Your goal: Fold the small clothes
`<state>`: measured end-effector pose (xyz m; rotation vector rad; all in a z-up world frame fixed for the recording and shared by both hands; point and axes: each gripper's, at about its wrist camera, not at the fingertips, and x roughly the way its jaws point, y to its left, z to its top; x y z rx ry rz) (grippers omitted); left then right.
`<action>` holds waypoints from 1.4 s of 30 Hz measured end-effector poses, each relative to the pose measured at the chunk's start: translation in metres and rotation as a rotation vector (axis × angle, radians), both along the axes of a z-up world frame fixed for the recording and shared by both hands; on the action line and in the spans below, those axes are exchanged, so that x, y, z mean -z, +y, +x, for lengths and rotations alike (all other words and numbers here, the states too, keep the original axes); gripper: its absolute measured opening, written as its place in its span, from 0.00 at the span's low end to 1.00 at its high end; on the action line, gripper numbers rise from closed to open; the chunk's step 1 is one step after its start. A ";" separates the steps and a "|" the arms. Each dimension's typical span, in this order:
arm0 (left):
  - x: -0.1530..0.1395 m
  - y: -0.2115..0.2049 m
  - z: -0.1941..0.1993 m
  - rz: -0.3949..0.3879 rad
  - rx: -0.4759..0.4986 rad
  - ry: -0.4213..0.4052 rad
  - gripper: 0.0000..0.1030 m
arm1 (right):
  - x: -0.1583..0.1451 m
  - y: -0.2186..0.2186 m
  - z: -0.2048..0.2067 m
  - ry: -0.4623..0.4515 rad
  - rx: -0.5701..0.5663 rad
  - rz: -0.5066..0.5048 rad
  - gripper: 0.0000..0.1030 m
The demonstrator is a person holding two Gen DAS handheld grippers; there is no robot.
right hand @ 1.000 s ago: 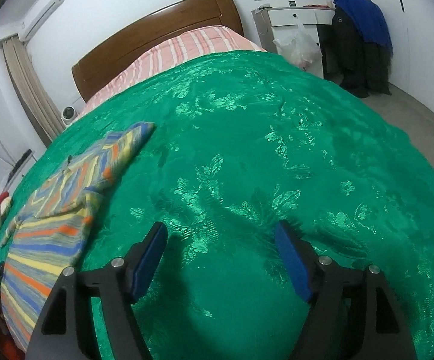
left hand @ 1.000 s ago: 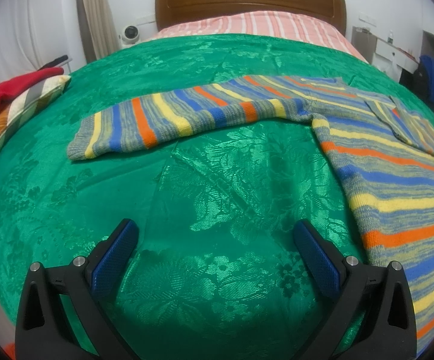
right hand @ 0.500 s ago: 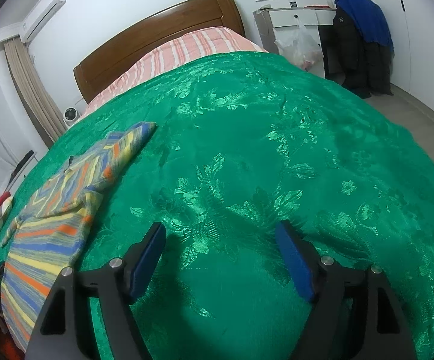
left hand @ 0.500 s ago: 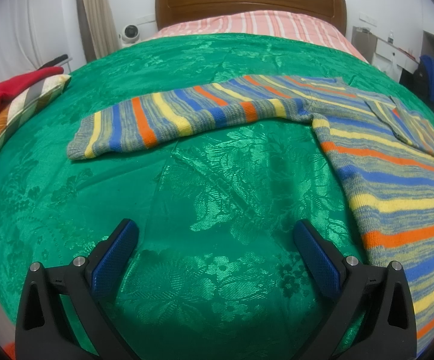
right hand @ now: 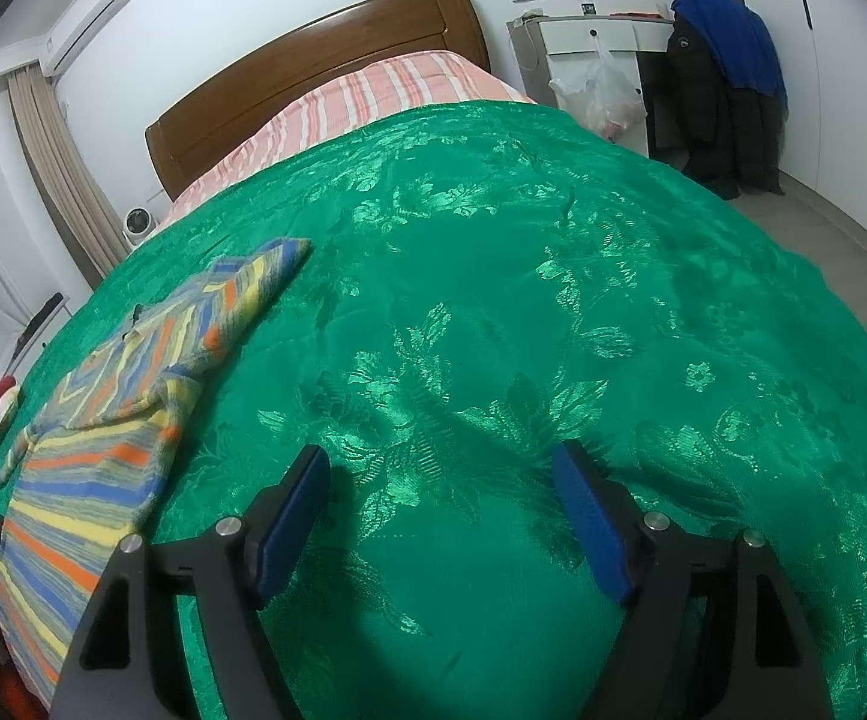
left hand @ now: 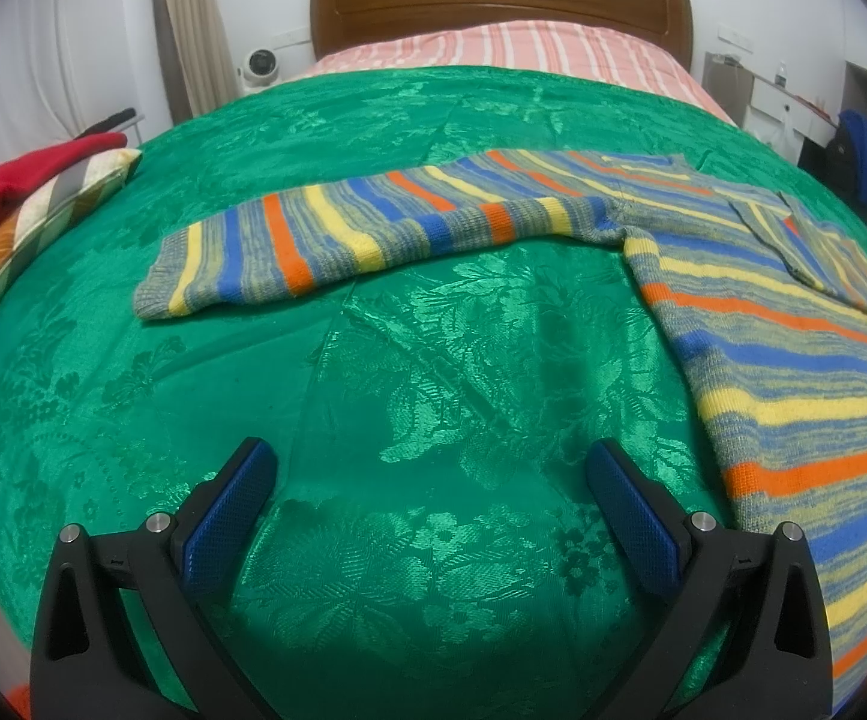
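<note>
Blue, finely dimpled pads line the black fingers of the left gripper, which stand wide apart and hold nothing, poised over the shiny green bedspread with its woven leaf-and-flower damask pattern. Ahead of them in the left wrist view lies the striped knit sweater, flat on the bed: its body runs off to the right, one sleeve stretches out leftward across the spread, and the other sleeve is folded over the chest. The knit is ribbed, in bands of orange, yellow, blue and mottled grey. At the left edge sits a striped cushion with a red garment on top; beyond, a pink striped sheet meets a curved wooden headboard. In the right wrist view the right gripper also has its fingers spread wide and empty, above bare green bedspread. The sweater lies well to their left, near the bed's edge. A white desk with a plastic bag and dark and blue coats stands past the bed.
</note>
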<state>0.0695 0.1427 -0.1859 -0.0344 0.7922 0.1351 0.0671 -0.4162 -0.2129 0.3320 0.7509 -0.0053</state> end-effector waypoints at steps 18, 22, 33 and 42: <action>0.000 0.000 0.000 0.000 0.000 0.000 1.00 | 0.000 0.000 0.000 0.000 0.000 0.000 0.75; 0.000 0.000 0.000 0.000 0.000 0.000 1.00 | 0.000 0.000 0.000 0.000 0.000 0.000 0.75; -0.019 -0.002 0.000 0.030 0.006 -0.026 1.00 | 0.000 0.000 0.000 0.000 0.000 -0.002 0.75; -0.002 0.017 0.046 -0.052 -0.015 0.009 1.00 | 0.001 0.001 0.002 0.005 0.002 -0.015 0.75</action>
